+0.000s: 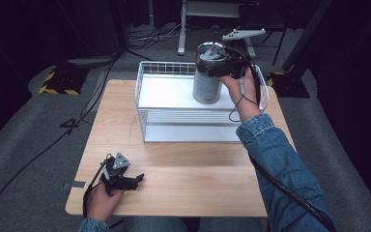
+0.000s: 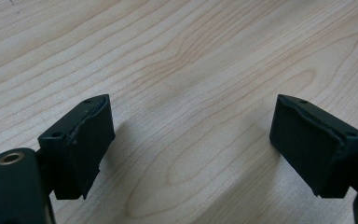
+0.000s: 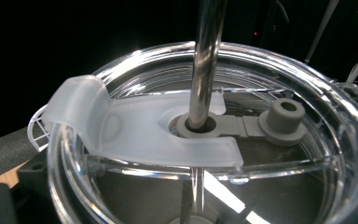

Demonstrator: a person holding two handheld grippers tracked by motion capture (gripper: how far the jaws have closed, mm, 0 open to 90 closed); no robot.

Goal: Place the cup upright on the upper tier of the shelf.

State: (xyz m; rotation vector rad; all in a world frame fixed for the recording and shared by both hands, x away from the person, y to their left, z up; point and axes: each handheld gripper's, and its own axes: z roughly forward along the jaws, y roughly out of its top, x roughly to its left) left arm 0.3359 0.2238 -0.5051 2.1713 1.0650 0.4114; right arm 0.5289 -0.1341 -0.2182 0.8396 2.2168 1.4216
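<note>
Nearest the camera, the left gripper [image 1: 125,180] is held low over the wooden table [image 1: 183,179] at its near left corner, gripped by the person's left hand [image 1: 101,200]. Its 2 jaws are seen spread wide apart in the left gripper view, with bare wood grain between them and nothing held.

By size, the table comes first; a white wire basket [image 1: 147,104] is set on its far half, toward the right edge. A denim sleeve [image 1: 280,164] reaches along the right edge to the right hand [image 1: 241,89], which holds the right gripper [image 1: 220,63] at the top of a steel tumbler [image 1: 206,84]. The tumbler is seen upright at the basket's far right corner; whether it rests on the basket floor or is lifted clear cannot be told. The right gripper's finger state cannot be told. In the right gripper view, a clear lid [image 3: 307,84] is seen close up, with a frosted tab [image 3: 135,126], 1 metal straw [image 3: 207,60] passing through its centre hole, and a small grey plug [image 3: 284,119] beside it.
</note>
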